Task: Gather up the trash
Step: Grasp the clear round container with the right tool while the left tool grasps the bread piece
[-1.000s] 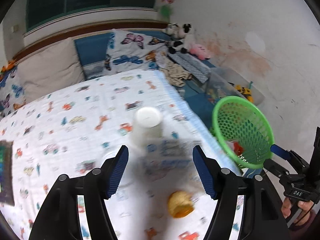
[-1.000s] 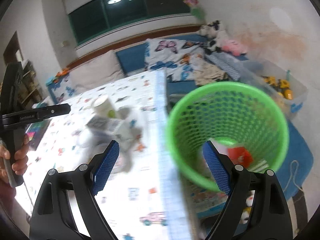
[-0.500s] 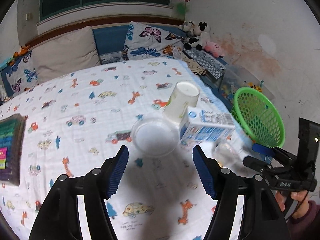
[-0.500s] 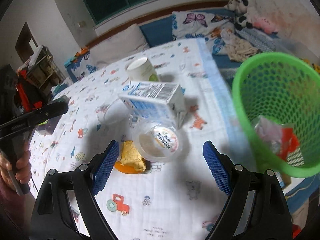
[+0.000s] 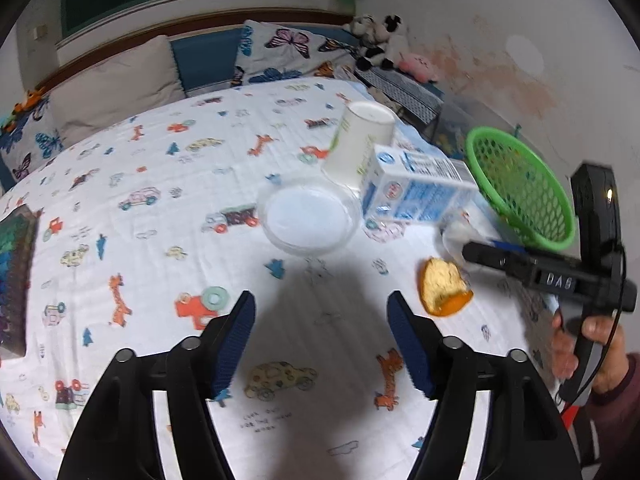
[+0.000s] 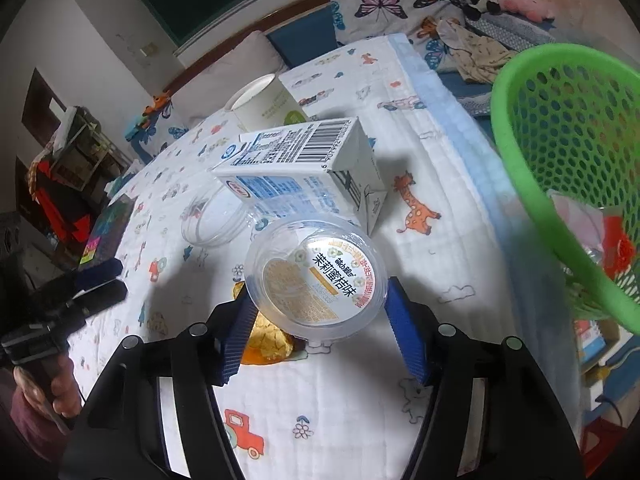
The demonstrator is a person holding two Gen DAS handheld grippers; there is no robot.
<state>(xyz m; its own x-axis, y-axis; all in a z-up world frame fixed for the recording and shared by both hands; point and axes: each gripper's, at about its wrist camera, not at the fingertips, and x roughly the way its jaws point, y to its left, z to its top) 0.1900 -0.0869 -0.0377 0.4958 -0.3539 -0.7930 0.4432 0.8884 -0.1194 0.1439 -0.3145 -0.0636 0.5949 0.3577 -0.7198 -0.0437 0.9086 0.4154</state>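
Observation:
A clear plastic tub with a printed label (image 6: 316, 278) lies tilted on the bed sheet between the pads of my right gripper (image 6: 318, 326), whose jaws stand wide around it. Under it lies an orange peel (image 6: 266, 340), also in the left wrist view (image 5: 442, 292). Behind are a blue-and-white carton (image 6: 300, 172) (image 5: 416, 194), a paper cup (image 6: 266, 106) (image 5: 358, 142) and a clear lid (image 6: 212, 216) (image 5: 308, 218). The green basket (image 6: 560, 168) (image 5: 520, 188) with trash inside hangs at the bed's right edge. My left gripper (image 5: 320, 344) is open and empty, above bare sheet.
A dark book (image 5: 14, 280) lies at the sheet's left side. Pillows (image 5: 112, 84) and plush toys (image 5: 376, 40) line the far end. The bed's right edge (image 6: 456, 120) drops to the floor by the basket. My right gripper shows in the left wrist view (image 5: 480, 250).
My right gripper has swung from the basket to the bed and closed in on the labelled tub. My left gripper has pulled back from the cup and carton.

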